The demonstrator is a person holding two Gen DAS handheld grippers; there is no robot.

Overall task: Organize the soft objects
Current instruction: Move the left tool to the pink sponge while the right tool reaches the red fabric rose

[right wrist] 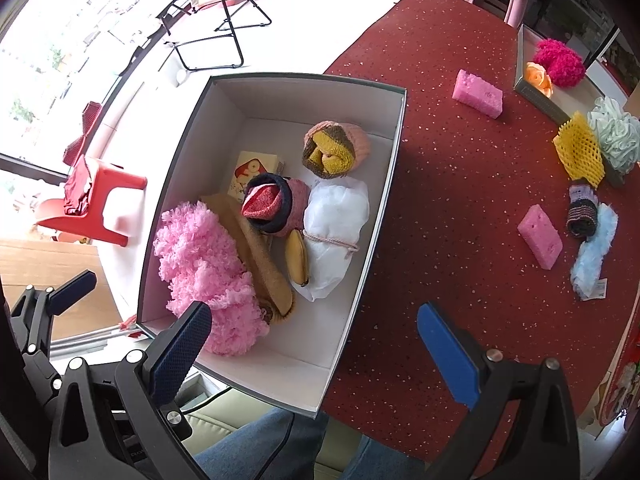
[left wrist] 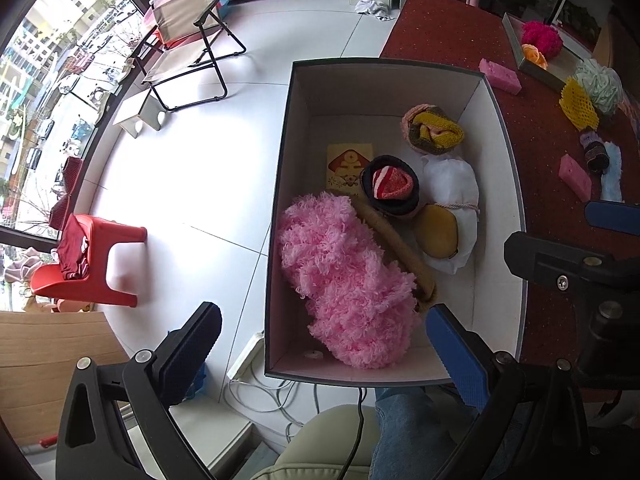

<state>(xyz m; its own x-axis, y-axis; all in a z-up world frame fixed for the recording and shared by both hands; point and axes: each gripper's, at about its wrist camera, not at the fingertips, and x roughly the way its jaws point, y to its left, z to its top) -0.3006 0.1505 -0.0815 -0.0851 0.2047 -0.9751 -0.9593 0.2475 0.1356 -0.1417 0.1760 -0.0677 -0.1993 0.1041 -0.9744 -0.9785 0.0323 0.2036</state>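
An open white box [left wrist: 496, 168] [right wrist: 368, 248] stands at the left edge of the red table [right wrist: 460, 200]. It holds a fluffy pink piece [left wrist: 344, 276] [right wrist: 204, 256], a tan roll [left wrist: 396, 244], a red and black sock roll [left wrist: 392, 184] [right wrist: 272, 204], a yellow and brown roll [left wrist: 434, 128] [right wrist: 334, 150], a white tied bundle [left wrist: 456, 196] [right wrist: 334, 220] and a small yellow pouch [left wrist: 436, 232]. My left gripper [left wrist: 320, 348] is open and empty above the box's near end. My right gripper [right wrist: 316, 340] is open and empty over the box's near corner.
On the table lie two pink sponges [right wrist: 478, 94] [right wrist: 540, 236], a yellow net [right wrist: 578, 150], a pale green pouf [right wrist: 616, 136], a striped sock roll [right wrist: 582, 214], a light blue fluffy strip [right wrist: 594, 252] and a tray [right wrist: 536, 92] with a magenta pouf and an orange flower.
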